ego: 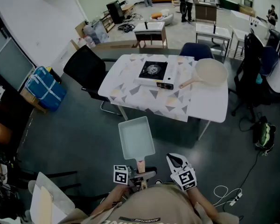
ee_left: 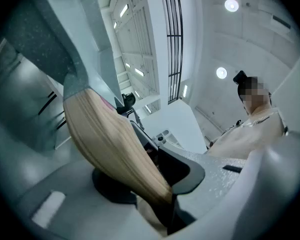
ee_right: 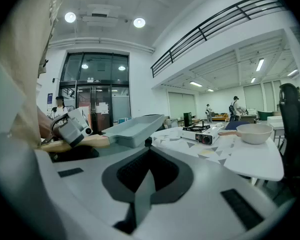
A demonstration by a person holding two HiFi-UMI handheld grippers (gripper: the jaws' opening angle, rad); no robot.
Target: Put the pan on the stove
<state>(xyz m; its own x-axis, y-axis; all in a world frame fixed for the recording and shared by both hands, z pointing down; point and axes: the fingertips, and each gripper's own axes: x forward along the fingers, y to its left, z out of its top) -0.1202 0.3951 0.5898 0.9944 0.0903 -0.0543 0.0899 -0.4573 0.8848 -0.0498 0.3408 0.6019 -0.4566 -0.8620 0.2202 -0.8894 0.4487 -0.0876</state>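
The left gripper (ego: 141, 175) holds a grey pan (ego: 136, 136) by its handle (ee_left: 115, 149). Its fingers (ee_left: 190, 170) are closed tight on the handle, which is smooth, pale wood with fine lines. The pan is a flat box shape with low walls and round corners. It hangs over the dark floor (ego: 84, 134), well apart from the stove (ego: 155, 73).

The stove is a flat white box with a black top and a round ring in the middle. It sits on a white surface (ego: 210, 106) with a cloth of grey and tan triangles. A round cream pan (ego: 211, 72) lies just beside it.

The right gripper (ego: 176, 161) has its fingers (ego: 171, 157) pressed together, with nothing in them.

The person's tan shirt (ego: 154, 204) reads "ADVENTURE".
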